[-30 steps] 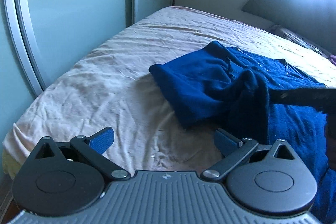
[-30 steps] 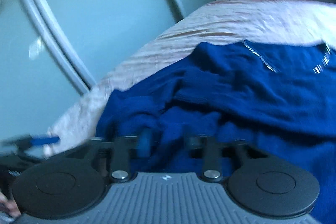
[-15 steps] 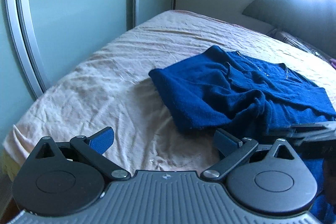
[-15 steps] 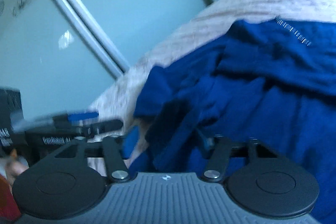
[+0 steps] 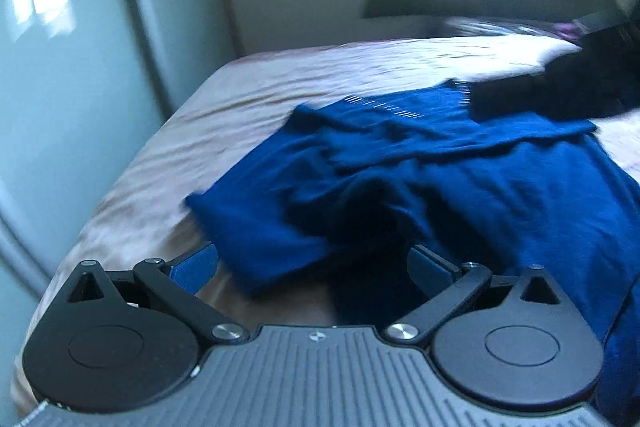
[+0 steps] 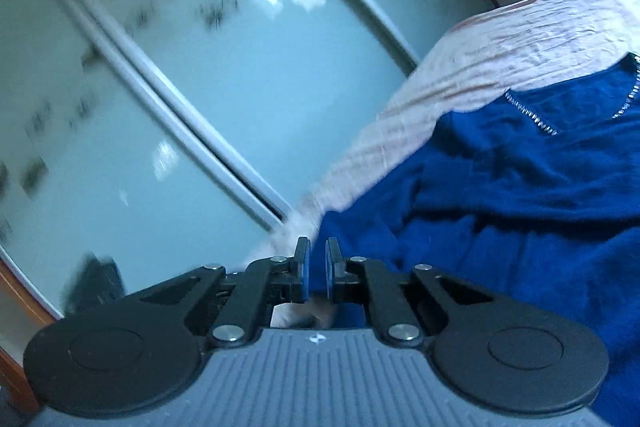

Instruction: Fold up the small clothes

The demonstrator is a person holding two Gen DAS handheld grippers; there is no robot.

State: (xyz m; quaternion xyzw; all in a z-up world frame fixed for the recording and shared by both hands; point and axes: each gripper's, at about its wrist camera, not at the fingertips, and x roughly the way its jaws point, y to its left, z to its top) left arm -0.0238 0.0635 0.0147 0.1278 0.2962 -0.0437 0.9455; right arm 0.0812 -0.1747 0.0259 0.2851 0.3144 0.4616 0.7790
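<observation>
As things sit now, step: early days on the first fold. The sweater [image 5: 460,187] isn't laid flat yet, so I'd call this the grab-and-straighten part.
Sweater: blue knit with a sparkly neckline, spread rumpled across the bed [image 5: 280,87], bunched and creased at the near end. In the right view it [image 6: 520,207] runs from the neckline down to the claw.
Right claw [image 6: 318,263]: jaws closing the last bit and pretty much clenched. It looks like a thin bit of the sweater's edge is pinched between the pads, though the view is tight there, so that's my read and not a sure thing.
Left claw [image 5: 312,265]: released, with the jaws wide. The near corner of the sweater sits just ahead of and between the fingers, and nothing is pressing on it.
Next move: probably get the left claw onto that near corner and clench. With both ends held, pull the cloth taut and flat before folding. Knit is floppy and will sag or drag the sheet if only one side is lifted.
Containers: none in either view, no basket, box or drawer. The sweater is simply on the bed [image 6: 500,39].
Background: glass wardrobe doors [image 6: 200,87] run beside the bed.
</observation>
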